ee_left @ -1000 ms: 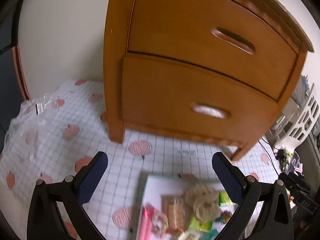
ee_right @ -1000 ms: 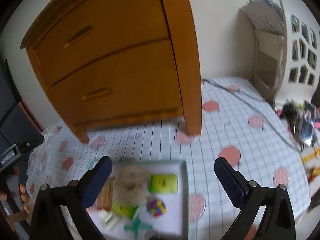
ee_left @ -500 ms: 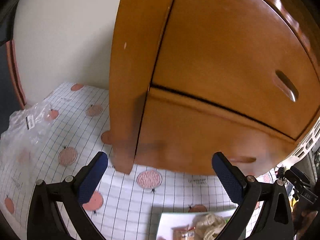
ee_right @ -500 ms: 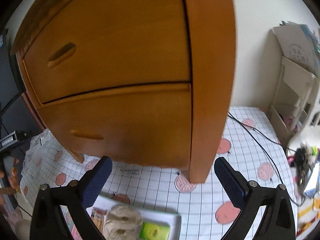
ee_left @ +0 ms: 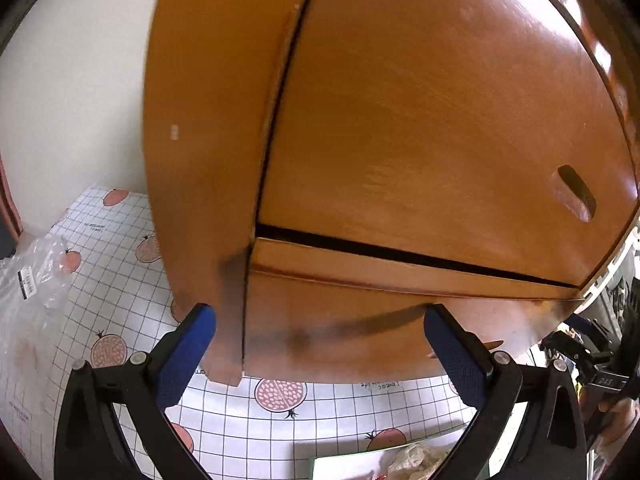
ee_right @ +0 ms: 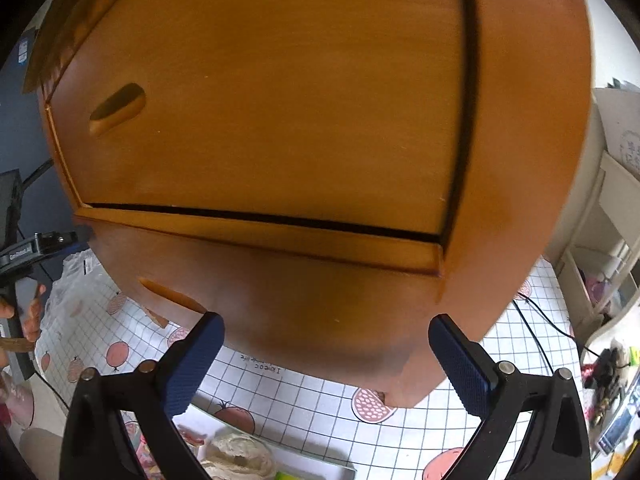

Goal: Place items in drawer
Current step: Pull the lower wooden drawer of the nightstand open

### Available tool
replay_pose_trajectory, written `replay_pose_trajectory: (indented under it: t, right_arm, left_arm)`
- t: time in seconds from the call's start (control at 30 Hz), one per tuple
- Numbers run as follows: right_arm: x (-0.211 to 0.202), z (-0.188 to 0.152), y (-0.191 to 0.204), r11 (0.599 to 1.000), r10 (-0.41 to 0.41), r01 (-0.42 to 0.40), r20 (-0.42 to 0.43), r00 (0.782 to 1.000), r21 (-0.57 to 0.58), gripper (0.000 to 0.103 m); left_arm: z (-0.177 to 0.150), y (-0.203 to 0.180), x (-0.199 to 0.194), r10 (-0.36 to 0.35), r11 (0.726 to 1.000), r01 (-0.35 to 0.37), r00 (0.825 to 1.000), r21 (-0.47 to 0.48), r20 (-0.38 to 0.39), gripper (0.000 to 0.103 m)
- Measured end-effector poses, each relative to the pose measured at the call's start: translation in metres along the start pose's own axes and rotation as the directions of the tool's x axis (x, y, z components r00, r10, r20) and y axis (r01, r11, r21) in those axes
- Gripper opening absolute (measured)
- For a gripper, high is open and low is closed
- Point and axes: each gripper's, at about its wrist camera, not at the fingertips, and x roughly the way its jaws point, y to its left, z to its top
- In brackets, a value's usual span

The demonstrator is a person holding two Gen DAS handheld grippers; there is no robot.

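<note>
We log the wooden cabinet (ee_left: pixel 400 140) first: it fills most of both wrist views, standing on the checked cloth with pink fruit prints (ee_left: pixel 120 288). Its upper drawer (ee_right: pixel 260 112) sits flush, the slot handle (ee_right: pixel 118 108) at 9 o'clock in the right wrist view and at 3 o'clock in the left. The lower drawer (ee_right: pixel 300 300) front stands slightly proud of the upper one, its top edge showing as a lit strip under the dark gap; we cannot tell how far it is out. Its handle (ee_right: pixel 172 296) shows at 8 o'clock in the right view.

At 6 o'clock in both views we see the tray (ee_right: pixel 320 466) with the items; only its far edge is in frame. A beige fibrous bundle (ee_right: pixel 236 456) lies in it, with a yellow-green packet (ee_right: pixel 288 475) just beside; nothing is in either drawer that we can see.

The left gripper (ee_left: pixel 320 354) has its blue pads (ee_left: pixel 188 352) spread wide, holding nothing, close to the cabinet's left front leg. The right gripper (ee_right: pixel 326 362) is likewise spread wide and empty, before the lower drawer front.

A clear plastic bag (ee_left: pixel 28 288) lies at 9 o'clock of the left view. A white shelf unit (ee_right: pixel 600 240) stands at 3 o'clock of the right view.
</note>
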Motion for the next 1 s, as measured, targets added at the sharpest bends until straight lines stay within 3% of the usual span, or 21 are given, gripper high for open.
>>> replay_pose_trajectory:
  t: [0.27,0.6,1.0]
  right_arm:
    - [0.006,0.006,0.001,1.000,-0.017,0.017,-0.005,1.000,-0.004,0.103]
    - [0.014,0.015,0.002,1.000,-0.031,0.031,-0.012,0.999,-0.001,0.103]
    - [0.011,0.012,0.012,0.999,-0.050,0.050,-0.007,0.999,0.005,0.103]
  left_arm:
    - [0.000,-0.010,0.006,-0.016,0.999,0.017,1.000,0.038,-0.019,0.103]
    - [-0.002,-0.016,0.006,0.016,0.997,-0.014,1.000,0.078,-0.026,0.103]
    - [-0.022,-0.021,-0.018,0.037,0.993,-0.033,0.999,0.113,-0.035,0.103]
